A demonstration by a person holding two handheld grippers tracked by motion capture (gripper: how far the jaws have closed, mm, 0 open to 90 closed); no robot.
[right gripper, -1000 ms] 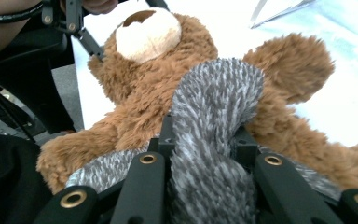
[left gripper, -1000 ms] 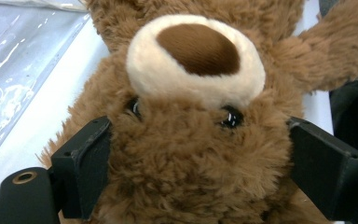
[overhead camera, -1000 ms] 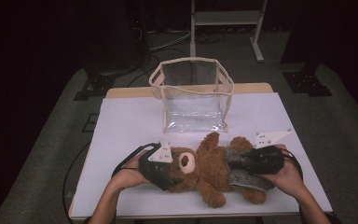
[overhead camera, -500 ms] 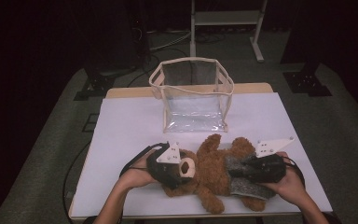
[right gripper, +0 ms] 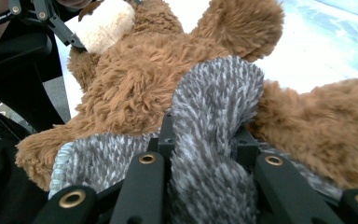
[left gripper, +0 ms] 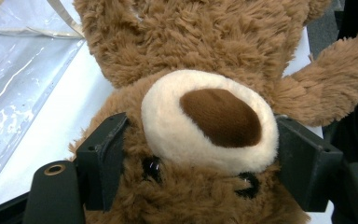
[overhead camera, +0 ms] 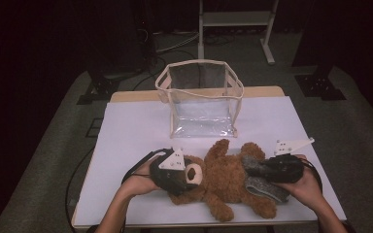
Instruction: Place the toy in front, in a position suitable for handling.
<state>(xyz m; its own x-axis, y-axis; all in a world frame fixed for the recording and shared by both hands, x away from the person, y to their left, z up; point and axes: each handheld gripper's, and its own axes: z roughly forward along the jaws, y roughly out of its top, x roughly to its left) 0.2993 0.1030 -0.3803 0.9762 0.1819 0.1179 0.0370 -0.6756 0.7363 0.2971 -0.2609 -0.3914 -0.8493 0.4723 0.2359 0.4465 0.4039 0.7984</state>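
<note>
We find bare table (overhead camera: pixel 126 131) left of the clear bag (overhead camera: pixel 201 99); the teddy bear (overhead camera: pixel 223 182) blocks the near edge

White-topped table (overhead camera: pixel 136 131), grey carpet floor (overhead camera: pixel 53 160), dark room, metal stand (overhead camera: pixel 235 24) behind.

A clear plastic bag (overhead camera: pixel 201 99) with cream trim is seen standing upright and open on the far half of the tabletop (overhead camera: pixel 131 126), which is covered by a white sheet. A strip of bare wood (overhead camera: pixel 136 95) is left showing at the tabletop's far edge. The bag's glossy wall is also caught at the upper left of the left gripper view (left gripper: pixel 23 65). Grey carpet (overhead camera: pixel 53 145) is laid around the tabletop. Beyond it, a pale metal stand (overhead camera: pixel 235 22) is set against a dark background, with cables (overhead camera: pixel 167 41) lying loose on the floor beside it.
</note>
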